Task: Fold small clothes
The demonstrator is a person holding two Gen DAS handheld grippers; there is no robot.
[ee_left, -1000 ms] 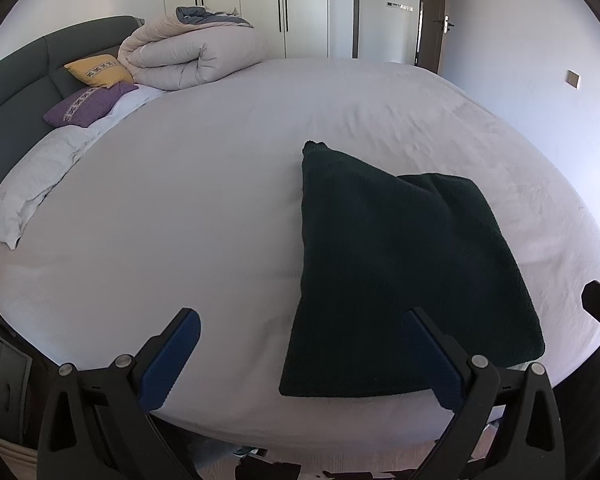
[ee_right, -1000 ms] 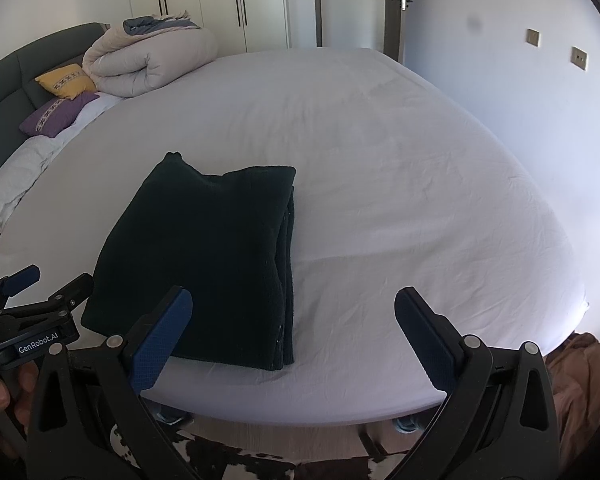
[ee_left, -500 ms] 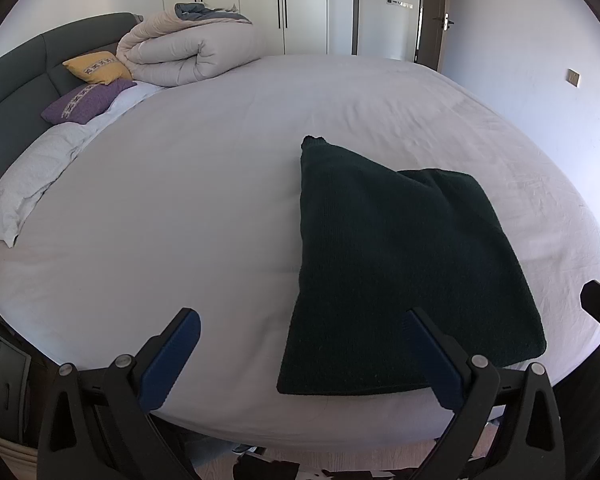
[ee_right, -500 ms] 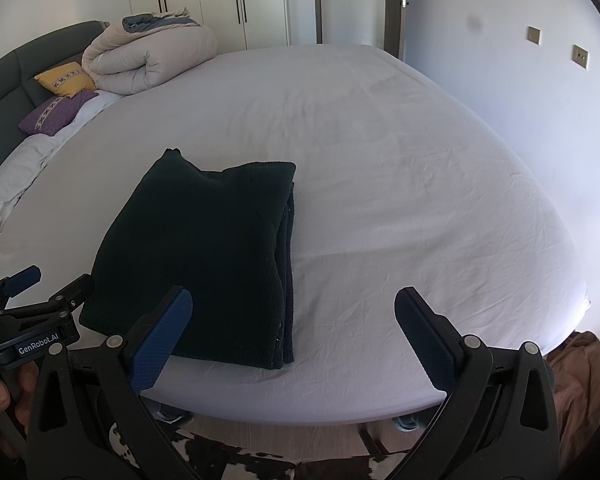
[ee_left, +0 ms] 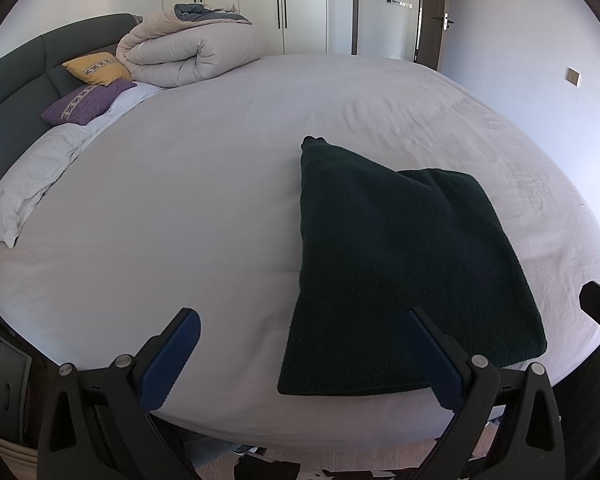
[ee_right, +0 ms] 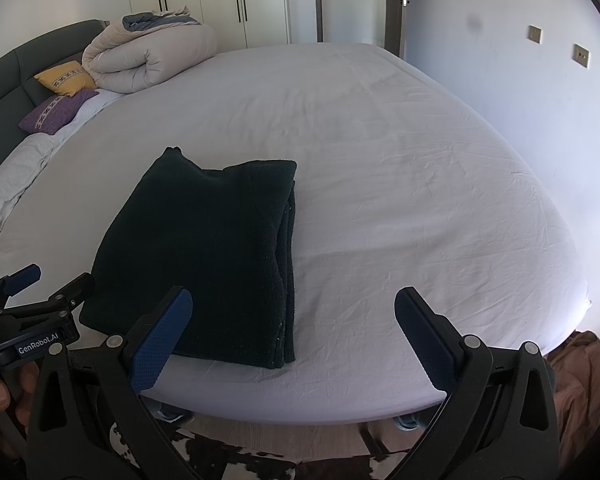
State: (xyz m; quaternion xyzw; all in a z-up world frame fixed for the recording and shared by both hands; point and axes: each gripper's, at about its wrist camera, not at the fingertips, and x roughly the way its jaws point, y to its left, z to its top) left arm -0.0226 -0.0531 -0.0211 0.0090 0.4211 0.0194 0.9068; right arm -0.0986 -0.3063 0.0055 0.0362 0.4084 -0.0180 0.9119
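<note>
The dark green garment lay folded near the front edge of the bed, at about 10 o'clock from the right gripper and 1 o'clock from the left gripper. Both sets of jaws were spread wide and held nothing. A further fold was judged possible: the stacked layers along the garment's right edge would best be pinched together, lifted low and laid over squarely, so that no layer slipped.
</note>
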